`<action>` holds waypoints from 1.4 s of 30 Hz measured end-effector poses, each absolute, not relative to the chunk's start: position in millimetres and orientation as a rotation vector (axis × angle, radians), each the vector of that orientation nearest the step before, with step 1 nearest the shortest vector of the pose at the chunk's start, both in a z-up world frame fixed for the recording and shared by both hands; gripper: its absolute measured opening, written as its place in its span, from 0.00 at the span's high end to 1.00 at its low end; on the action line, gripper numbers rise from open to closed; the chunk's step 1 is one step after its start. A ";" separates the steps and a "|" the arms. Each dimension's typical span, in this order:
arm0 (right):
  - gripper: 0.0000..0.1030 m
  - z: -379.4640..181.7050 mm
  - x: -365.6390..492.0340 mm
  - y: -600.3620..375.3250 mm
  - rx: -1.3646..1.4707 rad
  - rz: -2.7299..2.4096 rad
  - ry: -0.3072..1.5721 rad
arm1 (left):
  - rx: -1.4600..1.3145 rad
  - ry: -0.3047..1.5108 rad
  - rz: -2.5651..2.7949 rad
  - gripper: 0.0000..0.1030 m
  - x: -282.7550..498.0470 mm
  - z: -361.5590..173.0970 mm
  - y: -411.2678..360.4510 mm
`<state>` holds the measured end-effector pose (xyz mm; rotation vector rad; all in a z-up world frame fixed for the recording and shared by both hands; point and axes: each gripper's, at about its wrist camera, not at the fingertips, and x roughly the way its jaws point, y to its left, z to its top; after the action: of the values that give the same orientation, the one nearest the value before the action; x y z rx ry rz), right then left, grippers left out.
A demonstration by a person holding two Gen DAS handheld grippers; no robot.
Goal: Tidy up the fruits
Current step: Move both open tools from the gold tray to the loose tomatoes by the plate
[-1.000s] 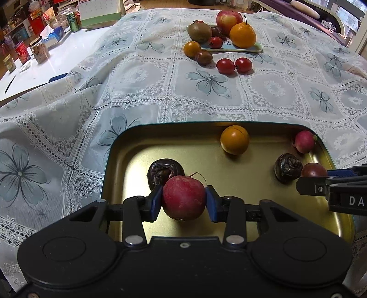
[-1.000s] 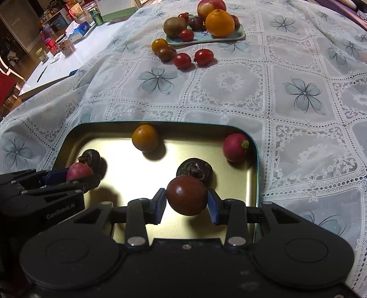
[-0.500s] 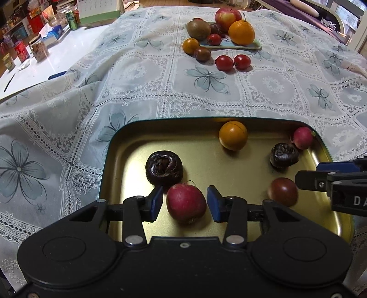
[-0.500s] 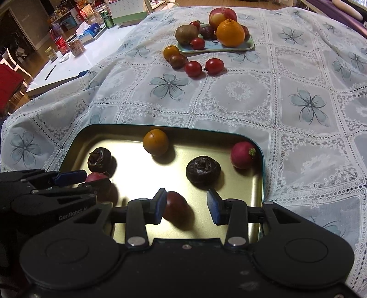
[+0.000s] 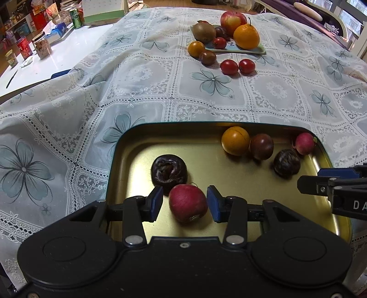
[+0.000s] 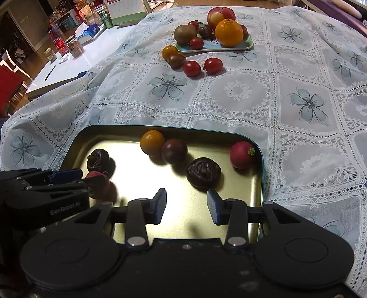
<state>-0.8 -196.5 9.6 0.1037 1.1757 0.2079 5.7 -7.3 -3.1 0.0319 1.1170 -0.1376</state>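
- The gold tray (image 5: 128, 165) lies at the near edge of the lace tablecloth (image 5: 142, 91), and both grippers hang over its near half.
- The left gripper (image 5: 184, 202) has its blue pads apart, a small gap on each side of a red radish (image 5: 187, 202) that lies on the tray floor — nothing is gripped.
- A dark wrinkled fruit (image 5: 169, 169) touches that radish on its far side, near the tray's left wall.
- The right gripper (image 6: 186, 206) stands parted over bare tray floor, with nothing between its pads; a second dark wrinkled fruit (image 6: 203, 172) sits just beyond its right pad.
- Along the tray's far edge an orange tomato (image 6: 152, 142) and a dark brown tomato (image 6: 174, 150) touch each other; another radish (image 6: 242, 154) rests in the far right corner against the wall.
- The tray's middle and near right part are bare — the widest free room inside the rim.
- Toward the cloth's far edge, a pale green plate (image 6: 238, 47) carries an orange (image 6: 229, 32), an apple (image 6: 220, 14), a kiwi (image 6: 184, 34) and small tomatoes.
- Loose tomatoes lie on the cloth just in front of the plate; a wide stretch of open cloth separates them from the tray.
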 end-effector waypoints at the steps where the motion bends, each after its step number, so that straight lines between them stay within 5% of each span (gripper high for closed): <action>1: 0.60 9.4 -0.5 -196.9 0.105 0.208 1.176 | 0.029 1.116 -0.136 0.50 6.3 -2.6 -6.3; 18: 0.60 13.7 16.4 -207.9 0.136 0.166 1.162 | 0.036 1.079 -0.153 0.50 33.8 10.5 -3.3; 42: 0.58 2.7 209.6 -225.8 0.242 -0.036 1.155 | 0.104 1.059 -0.095 0.50 237.2 19.2 -30.0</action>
<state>209.6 -225.8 2.7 0.2419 1.1546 -0.0355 237.2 -30.0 19.2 0.1037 1.0589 -0.0951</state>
